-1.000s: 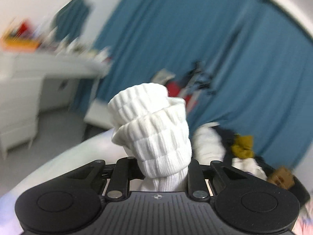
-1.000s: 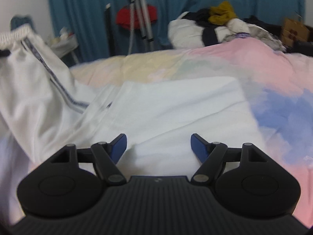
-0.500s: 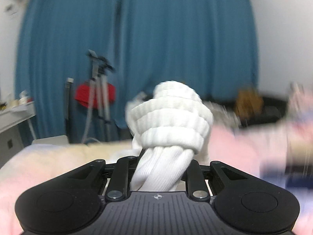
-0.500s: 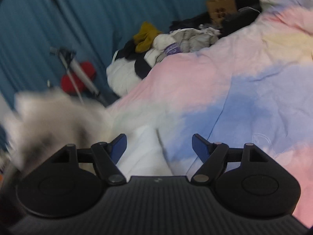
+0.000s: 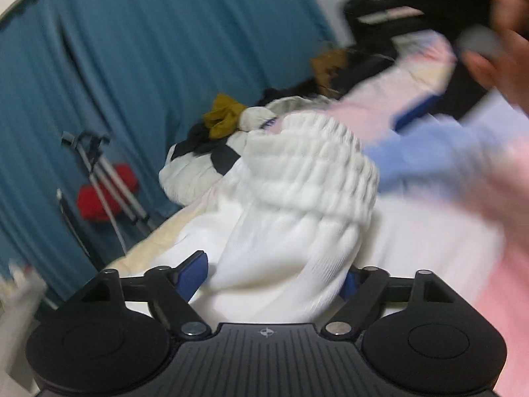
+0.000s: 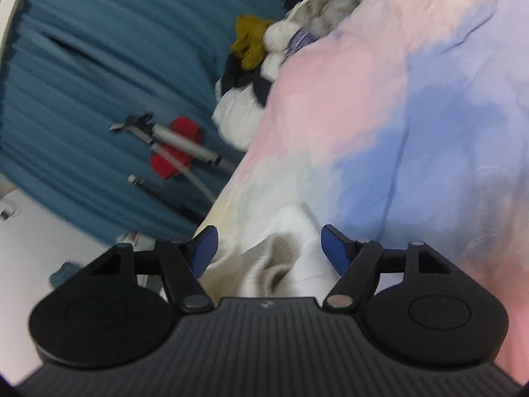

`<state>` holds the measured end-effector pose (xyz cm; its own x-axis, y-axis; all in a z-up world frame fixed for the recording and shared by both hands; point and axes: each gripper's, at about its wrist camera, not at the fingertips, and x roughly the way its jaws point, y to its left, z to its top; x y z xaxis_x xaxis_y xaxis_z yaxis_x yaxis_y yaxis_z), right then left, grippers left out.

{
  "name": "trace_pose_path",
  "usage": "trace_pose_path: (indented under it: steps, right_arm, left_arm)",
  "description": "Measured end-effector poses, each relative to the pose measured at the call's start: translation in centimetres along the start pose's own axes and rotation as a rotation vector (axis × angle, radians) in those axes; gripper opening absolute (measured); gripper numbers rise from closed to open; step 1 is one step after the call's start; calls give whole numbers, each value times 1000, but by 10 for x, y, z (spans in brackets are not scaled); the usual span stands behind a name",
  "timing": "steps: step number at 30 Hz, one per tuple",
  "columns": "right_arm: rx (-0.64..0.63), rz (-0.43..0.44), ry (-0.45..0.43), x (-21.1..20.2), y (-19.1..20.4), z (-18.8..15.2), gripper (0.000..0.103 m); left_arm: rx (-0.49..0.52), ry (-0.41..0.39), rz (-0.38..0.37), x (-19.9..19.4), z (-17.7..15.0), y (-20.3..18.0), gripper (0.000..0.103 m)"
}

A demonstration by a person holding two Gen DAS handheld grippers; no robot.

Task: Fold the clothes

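White garment (image 5: 297, 205): ribbed elastic waistband bunched and rolled on top, plain fabric hanging below, lay over pastel bedspread. Creased fold of same white cloth (image 6: 281, 258) sat crumpled at bed edge. Motion-blurred.

The bed (image 6: 413, 106) is covered with a sheet in soft patches of pink, blue, pale yellow and white. At its far edge, against the blue curtain (image 6: 82, 82), lies a pile of clothes (image 6: 264, 49): white, dark and grey pieces, with a mustard-yellow one on top. Nearer than this pile, white ribbed garment (image 5: 297, 205) lies bunched on the sheet.
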<state>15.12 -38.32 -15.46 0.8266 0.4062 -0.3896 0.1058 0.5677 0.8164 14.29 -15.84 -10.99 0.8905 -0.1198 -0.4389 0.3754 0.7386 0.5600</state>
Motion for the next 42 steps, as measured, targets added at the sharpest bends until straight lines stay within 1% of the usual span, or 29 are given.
trace_pose_path:
  steps: [2, 5, 9, 12, 14, 15, 18, 19, 20, 21, 23, 24, 25, 26, 29, 30, 33, 35, 36, 38, 39, 42]
  right_arm:
    - [-54, -14, 17, 5, 10, -1, 71]
    - [-103, -6, 81, 20, 18, -1, 71]
    - [-156, 11, 175, 49, 20, 2, 71]
    - [-124, 92, 247, 69, 12, 5, 71]
    - [-65, 164, 289, 78, 5, 6, 71]
    - [-53, 173, 301, 81, 4, 6, 71]
    - [-112, 121, 325, 89, 8, 7, 71]
    - [-124, 103, 329, 92, 9, 6, 70]
    - [-130, 96, 330, 95, 10, 4, 69]
    - [-136, 96, 327, 98, 12, 3, 59]
    - [-175, 81, 308, 103, 18, 0, 51]
    - [-194, 71, 294, 104, 20, -1, 43]
    - [-196, 71, 278, 103, 20, 0, 24]
    - [-186, 78, 260, 100, 20, 2, 22]
    - [-168, 128, 214, 88, 22, 11, 18]
    - [-174, 140, 194, 83, 26, 14, 17]
    - [-178, 173, 126, 67, 35, 25, 17]
    - [-185, 185, 83, 57, 39, 32, 17]
    - [-199, 168, 66, 54, 38, 34, 17]
    - [-208, 104, 47, 57, 24, 36, 17]
    - [-187, 72, 55, 63, 11, 36, 17]
    - [-102, -16, 124, 87, -32, 26, 17]
  left_arm:
    - [36, 27, -24, -11, -25, 17, 81]
    - [73, 54, -34, -40, -47, 23, 81]
    - [49, 72, -42, -67, -76, 44, 81]
    - [11, 74, -60, -84, -85, 45, 79]
    - [-4, 71, -68, -102, -89, 40, 75]
    - [-11, 69, -71, -110, -91, 38, 74]
    - [-24, 67, -90, -114, -94, 30, 67]
    - [-22, 63, -94, -117, -93, 24, 62]
    - [-18, 56, -96, -118, -92, 23, 56]
    - [-14, 51, -95, -118, -92, 23, 52]
    - [-2, 36, -93, -119, -93, 25, 33]
    - [4, 25, -93, -121, -92, 25, 27]
    - [6, 12, -96, -123, -91, 26, 18]
    - [4, 0, -97, -125, -90, 28, 15]
    - [-10, -22, -109, -130, -89, 33, 10]
    - [-15, -29, -114, -132, -89, 35, 9]
    - [-19, -93, -133, -143, -87, 38, 8]
    - [-19, -101, -155, -146, -85, 38, 8]
    - [-17, -100, -168, -146, -85, 36, 8]
    - [-7, -84, -201, -141, -88, 31, 8]
    - [-9, -72, -214, -138, -89, 30, 8]
    - [-20, -34, -250, -127, -94, 26, 9]
